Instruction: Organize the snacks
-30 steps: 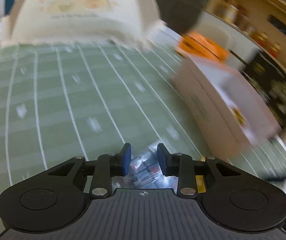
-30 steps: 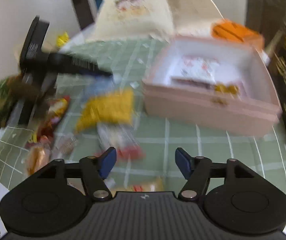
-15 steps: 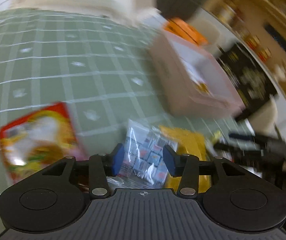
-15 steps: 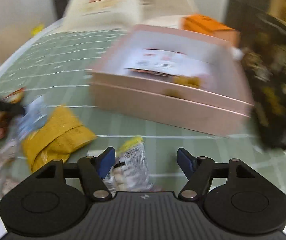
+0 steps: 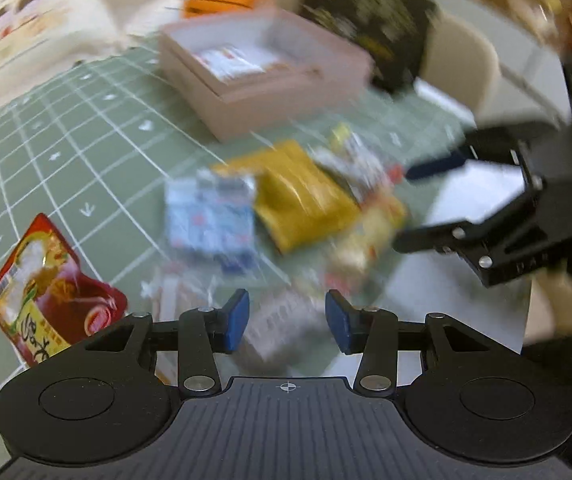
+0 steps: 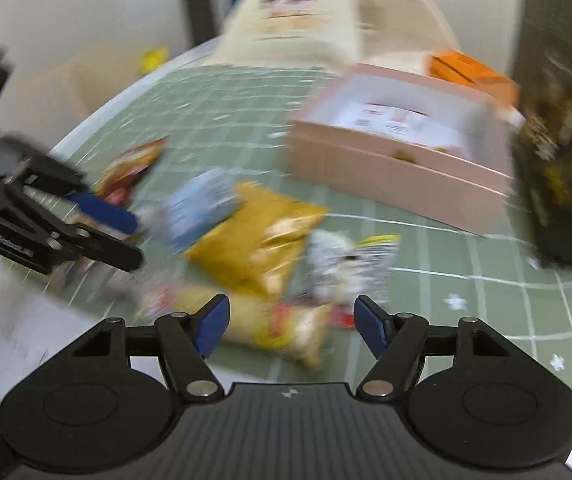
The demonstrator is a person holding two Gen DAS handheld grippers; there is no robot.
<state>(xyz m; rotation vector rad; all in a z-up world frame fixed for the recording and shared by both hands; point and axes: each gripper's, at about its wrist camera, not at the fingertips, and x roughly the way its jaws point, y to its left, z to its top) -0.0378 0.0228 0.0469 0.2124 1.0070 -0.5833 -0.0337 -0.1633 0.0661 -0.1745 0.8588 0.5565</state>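
Several snack packets lie in a heap on the green grid tablecloth: a yellow bag (image 5: 302,196) (image 6: 262,236), a blue-white packet (image 5: 210,216) (image 6: 198,208), a red soup pouch (image 5: 46,276), a white-black packet (image 6: 350,264) and an orange-yellow packet (image 6: 270,328). An open pink box (image 5: 262,76) (image 6: 406,152) with a white packet inside stands behind them. My left gripper (image 5: 286,320) is open and empty above the heap's near edge. My right gripper (image 6: 290,324) is open and empty over the orange-yellow packet. Both views are blurred.
A cream cushion with a cartoon print (image 6: 298,12) and an orange box (image 6: 470,72) sit at the table's far side. A dark printed bag (image 6: 558,160) stands right of the pink box. White paper (image 5: 474,200) lies at the table edge.
My left gripper let go of the blue-white packet, opened and pulled back from the heap. My right gripper stayed open and swung back left toward the snacks.
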